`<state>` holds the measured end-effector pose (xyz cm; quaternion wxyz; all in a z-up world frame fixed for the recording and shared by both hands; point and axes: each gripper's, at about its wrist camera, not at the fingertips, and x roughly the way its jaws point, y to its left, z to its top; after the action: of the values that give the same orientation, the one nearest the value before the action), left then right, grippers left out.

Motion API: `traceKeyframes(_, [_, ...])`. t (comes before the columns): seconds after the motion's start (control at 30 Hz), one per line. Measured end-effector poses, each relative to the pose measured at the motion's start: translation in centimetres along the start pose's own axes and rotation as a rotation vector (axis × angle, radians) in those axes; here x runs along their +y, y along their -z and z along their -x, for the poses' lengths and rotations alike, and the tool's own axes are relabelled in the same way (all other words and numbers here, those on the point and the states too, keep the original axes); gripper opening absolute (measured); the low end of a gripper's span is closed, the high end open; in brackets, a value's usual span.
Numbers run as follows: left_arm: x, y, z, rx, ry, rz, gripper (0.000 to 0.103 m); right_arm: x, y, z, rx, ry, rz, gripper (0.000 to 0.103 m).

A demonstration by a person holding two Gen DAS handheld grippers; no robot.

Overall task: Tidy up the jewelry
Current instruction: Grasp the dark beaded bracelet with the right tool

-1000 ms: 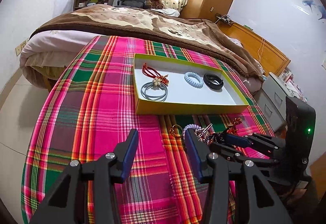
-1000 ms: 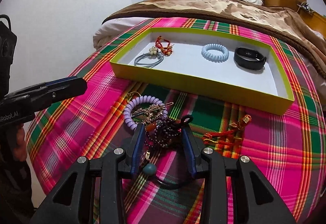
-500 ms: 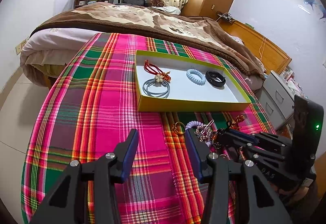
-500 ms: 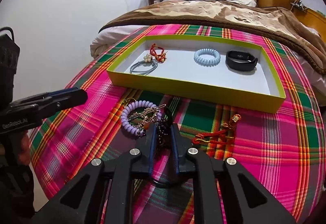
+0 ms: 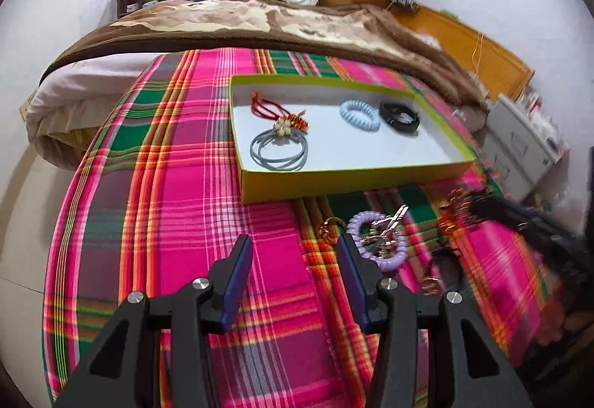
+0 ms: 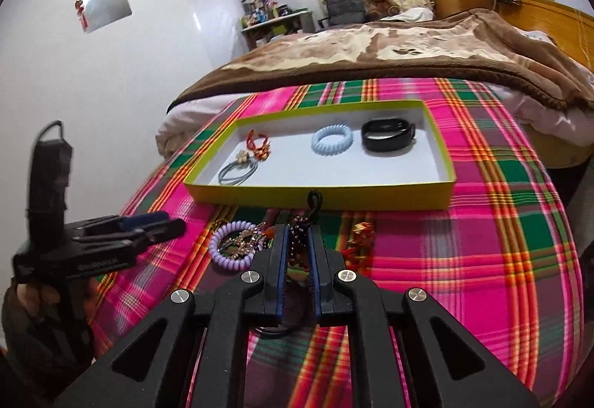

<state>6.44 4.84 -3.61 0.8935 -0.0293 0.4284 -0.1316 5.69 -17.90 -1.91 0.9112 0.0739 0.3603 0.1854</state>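
A yellow-green tray (image 5: 352, 181) (image 6: 389, 198) with a white floor lies on the plaid cloth. It holds a red cord knot (image 5: 286, 118), grey hair ties (image 5: 278, 152), a pale blue coil (image 5: 360, 114) and a black band (image 5: 399, 116). In front of the tray, my right gripper (image 6: 298, 230) has its jaws closing, and the pads press on a dark bead bracelet (image 6: 297, 222). The bracelet's black cord (image 6: 315, 204) sticks up past the tips. My left gripper (image 5: 293, 244) hovers open over bare cloth, left of a lilac coil (image 5: 386, 265) with a gold clip (image 5: 389, 226) on it.
A red-and-gold knot charm (image 6: 362, 241) lies right of the held bracelet. A small gold ring (image 5: 328, 226) lies by the lilac coil. A bed with a brown blanket (image 5: 297, 25) stands behind the table. The table edge drops away at the left and right.
My right gripper has shut on the bead bracelet and risen with it, tilting up. My left gripper stayed open and moved slightly closer to the lilac coil.
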Motion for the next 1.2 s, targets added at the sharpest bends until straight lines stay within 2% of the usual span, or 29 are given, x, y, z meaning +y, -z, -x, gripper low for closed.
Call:
traceKeyframes(0.1, [-0.5, -0.2, -0.7, 0.010, -0.055, -0.046, 0.049, -0.3, -0.1, 0.7, -0.018, 0.000, -0.011, 0.011])
traceKeyframes(0.3, [-1.9, -0.2, -1.9, 0.045, -0.060, -0.098, 0.049, -0.9, -0.1, 0.9, -0.024, -0.009, -0.032, 0.011])
traceKeyframes(0.37, [-2.2, -0.2, -1.7, 0.033, -0.077, -0.110, 0.049, -1.0, 0.1, 0.9, -0.021, -0.014, -0.032, 0.011])
traceKeyframes(0.7, [-4.7, -0.2, -2.5, 0.040, -0.064, -0.177, 0.049, -2.0, 0.3, 0.8, -0.013, -0.035, -0.058, 0.011])
traceKeyframes(0.87, [-5.0, -0.3, -2.9, 0.042, -0.097, -0.189, 0.049, -2.0, 0.3, 0.8, -0.015, -0.038, -0.055, 0.011])
traceKeyframes(1.1, [-4.5, -0.4, -3.1, 0.035, -0.106, -0.174, 0.049, -1.8, 0.1, 1.0, -0.024, -0.044, -0.050, 0.011])
traceKeyframes(1.2, [-4.6, -0.3, -3.0, 0.031, -0.097, -0.177, 0.044, -1.8, 0.2, 1.1, -0.024, -0.044, -0.051, 0.011])
